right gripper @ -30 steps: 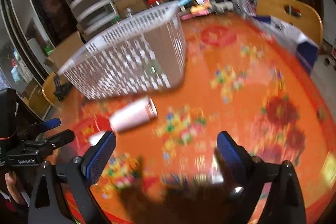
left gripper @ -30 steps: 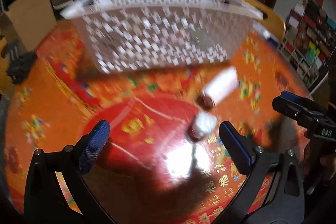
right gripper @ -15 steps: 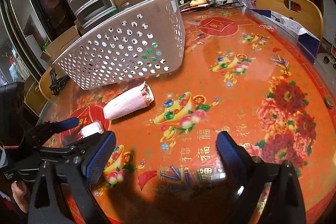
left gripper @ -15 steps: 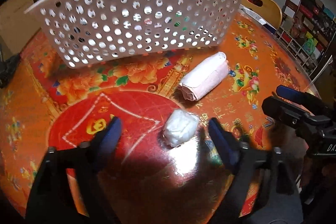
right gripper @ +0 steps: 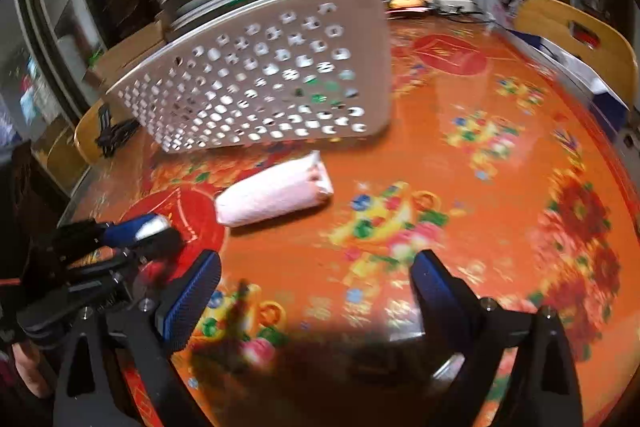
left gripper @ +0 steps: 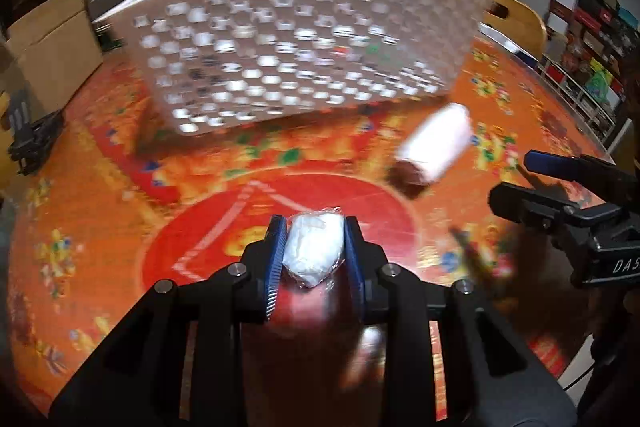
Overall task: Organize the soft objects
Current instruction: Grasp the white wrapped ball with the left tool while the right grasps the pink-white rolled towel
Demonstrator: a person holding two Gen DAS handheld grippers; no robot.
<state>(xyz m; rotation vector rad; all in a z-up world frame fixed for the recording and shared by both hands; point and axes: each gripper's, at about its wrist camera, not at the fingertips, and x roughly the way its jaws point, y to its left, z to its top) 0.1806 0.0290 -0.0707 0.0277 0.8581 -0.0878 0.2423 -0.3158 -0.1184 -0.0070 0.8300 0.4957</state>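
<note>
My left claw is clamped on the small white plastic-wrapped soft bundle at frame centre, w/ the white perforated plastic basket straight above it; right claw gapes empty, pink rolled towel lying upper-left, long axis crosswise.

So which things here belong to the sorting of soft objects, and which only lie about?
For the job:
- white wrapped bundle, clamped in the left hand-held gripper
- pink rolled cloth
- white perforated basket

Just lying about:
- wooden chair
- cardboard box
- black clip
</note>
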